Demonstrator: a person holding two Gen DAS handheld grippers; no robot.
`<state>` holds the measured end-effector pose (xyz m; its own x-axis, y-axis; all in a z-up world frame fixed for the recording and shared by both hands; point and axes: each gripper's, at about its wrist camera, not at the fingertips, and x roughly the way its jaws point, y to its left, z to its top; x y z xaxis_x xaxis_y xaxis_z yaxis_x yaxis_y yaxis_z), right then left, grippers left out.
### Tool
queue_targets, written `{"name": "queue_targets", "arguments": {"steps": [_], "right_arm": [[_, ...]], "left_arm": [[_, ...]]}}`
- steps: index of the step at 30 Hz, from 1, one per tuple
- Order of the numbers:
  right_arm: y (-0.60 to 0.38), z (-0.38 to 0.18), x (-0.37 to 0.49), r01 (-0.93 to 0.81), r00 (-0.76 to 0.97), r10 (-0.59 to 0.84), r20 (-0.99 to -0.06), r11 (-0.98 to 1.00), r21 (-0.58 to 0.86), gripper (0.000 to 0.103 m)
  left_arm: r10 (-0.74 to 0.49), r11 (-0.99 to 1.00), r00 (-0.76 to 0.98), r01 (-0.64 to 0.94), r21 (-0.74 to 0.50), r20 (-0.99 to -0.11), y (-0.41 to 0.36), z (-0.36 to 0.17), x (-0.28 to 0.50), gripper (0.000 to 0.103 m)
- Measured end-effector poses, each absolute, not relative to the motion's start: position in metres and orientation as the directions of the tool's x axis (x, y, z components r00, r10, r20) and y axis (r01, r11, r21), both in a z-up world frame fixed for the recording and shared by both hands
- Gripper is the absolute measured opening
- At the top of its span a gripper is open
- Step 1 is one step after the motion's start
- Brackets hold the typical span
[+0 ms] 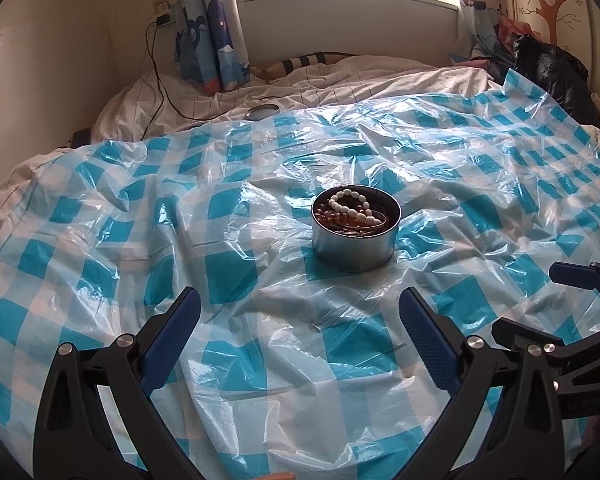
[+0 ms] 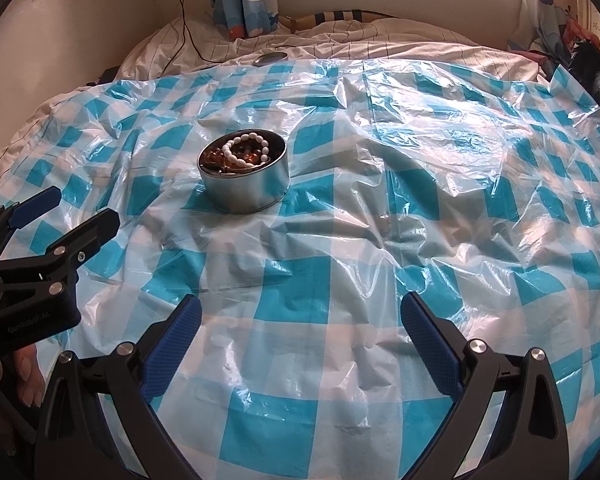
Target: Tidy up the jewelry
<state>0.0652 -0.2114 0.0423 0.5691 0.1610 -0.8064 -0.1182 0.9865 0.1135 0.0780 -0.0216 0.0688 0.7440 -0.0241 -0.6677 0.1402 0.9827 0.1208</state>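
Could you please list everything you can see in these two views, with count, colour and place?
tin: one, silver, round and open, standing mid-sheet
bead bracelet: one, white, lying on top inside the tin
amber beads: a heap, count unclear, brown, in the tin under the bracelet
lid: one, silver, at the far edge of the sheet
plastic sheet: one, blue and white check, crinkled, spread over the bed
bedding: white with thin stripes, beyond the sheet
curtain: blue cartoon print, by the window
cable: one, black, running down the wall onto the bed
left claw: black with blue pads, open, short of the tin
right claw: same colours, open, empty
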Motion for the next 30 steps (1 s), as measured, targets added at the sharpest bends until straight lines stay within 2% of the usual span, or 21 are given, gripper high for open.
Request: {"name": "queue_targets", "arguments": {"steps": [15,30], "right_arm": [[-0.208,0.051,0.073,-0.041,0.586,0.083,-0.806,0.996,0.073,0.096],[-0.195,0.062,0.065,-0.065,0.578,0.076,-0.813,0.997,0.047,0.096]], "left_arm": [[-0.026,0.989,0.739,0.118,0.092,-0.673,-0.010,0.071,0.077,0.095],[-0.030,0.992,0.751,0.104,0.073,-0.659,-0.002,0.089,0.069,0.095]]}}
